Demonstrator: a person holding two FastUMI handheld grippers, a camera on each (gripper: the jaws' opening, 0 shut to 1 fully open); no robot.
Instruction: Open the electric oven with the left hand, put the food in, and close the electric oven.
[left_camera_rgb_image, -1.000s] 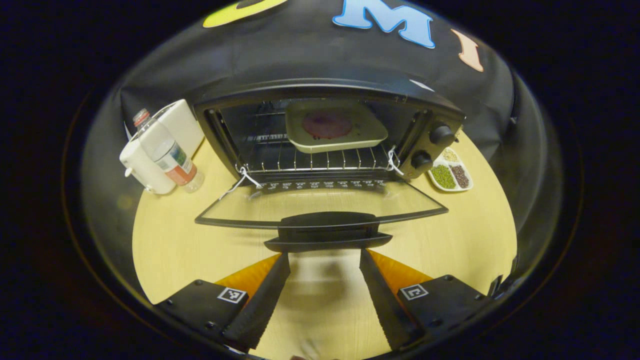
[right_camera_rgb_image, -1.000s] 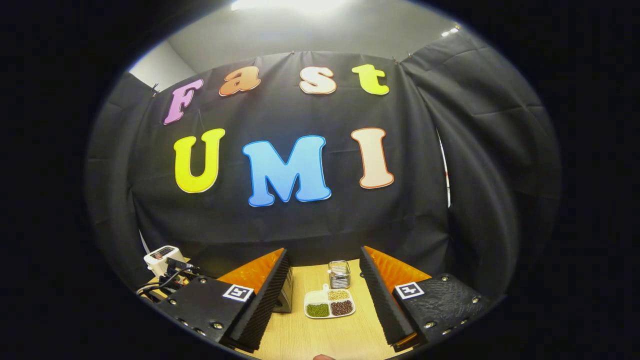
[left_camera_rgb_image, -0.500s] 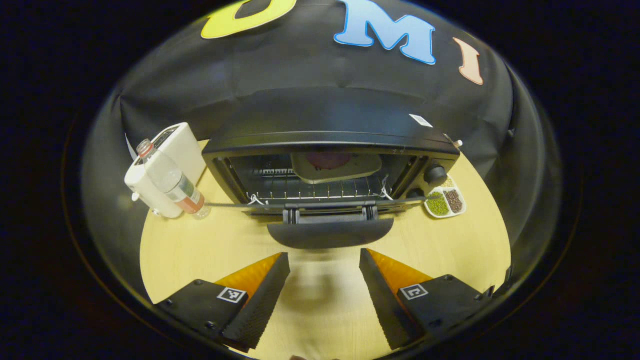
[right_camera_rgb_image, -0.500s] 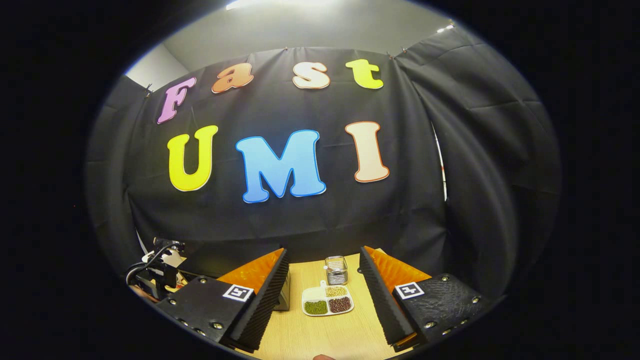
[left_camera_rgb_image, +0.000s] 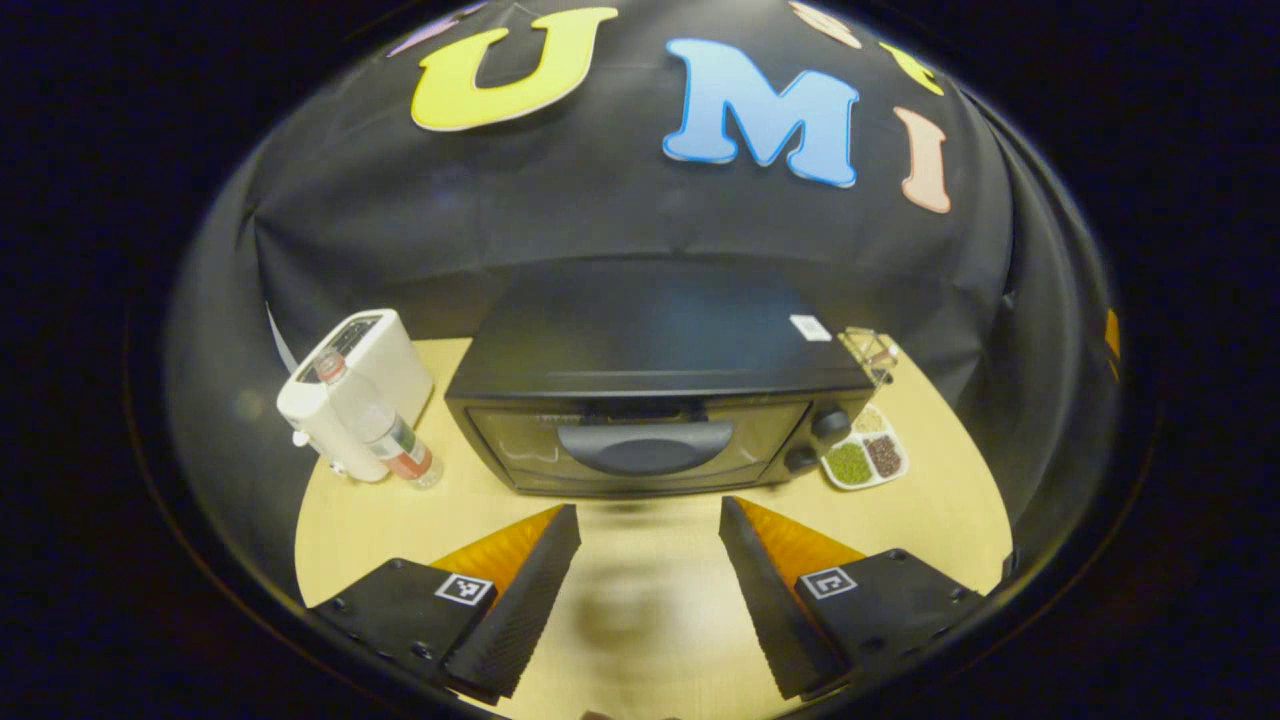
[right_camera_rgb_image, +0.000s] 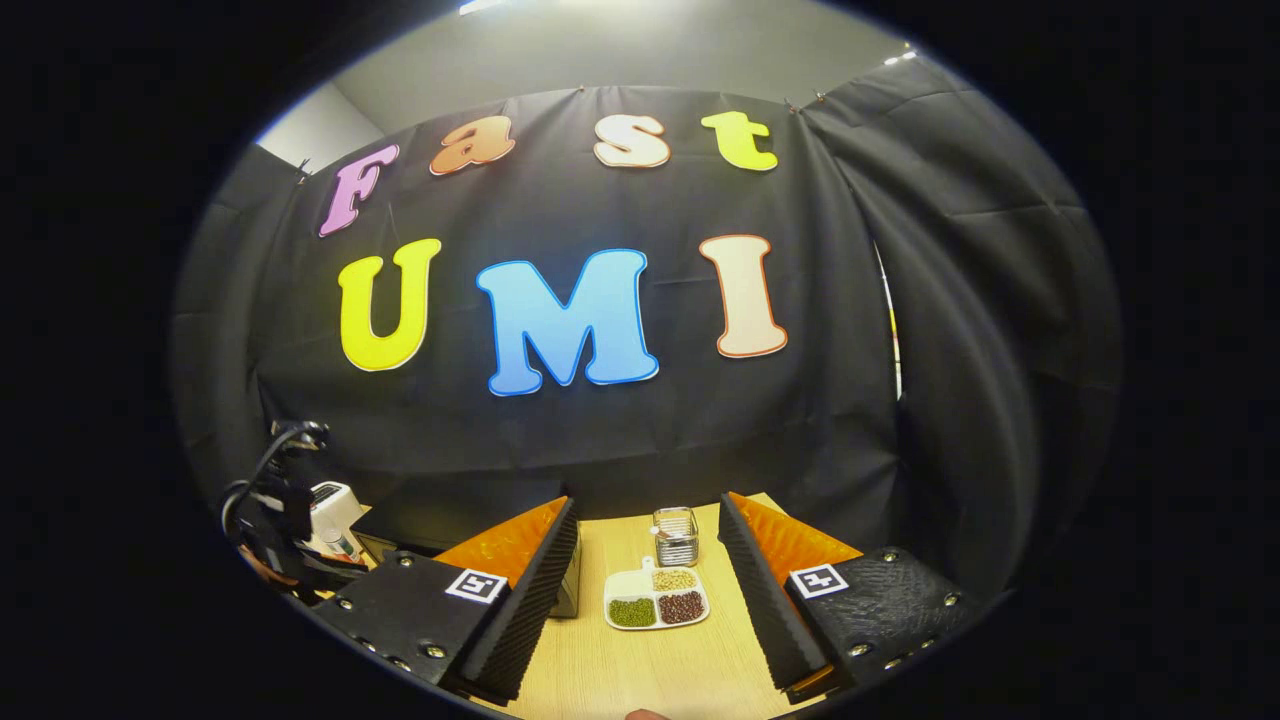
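Your left gripper view sits above the table (left_camera_rgb_image: 640, 620) and looks down and forward at the front of the oven (left_camera_rgb_image: 645, 400), which is near, at 12 o'clock. Your right gripper view sits lower and looks more level at the booth wall, with the table far down at 6 o'clock. Both views share the little dish (left_camera_rgb_image: 865, 460) (right_camera_rgb_image: 656, 600), the white box (left_camera_rgb_image: 355, 385) (right_camera_rgb_image: 328, 505) and a corner of the oven (right_camera_rgb_image: 568, 590).
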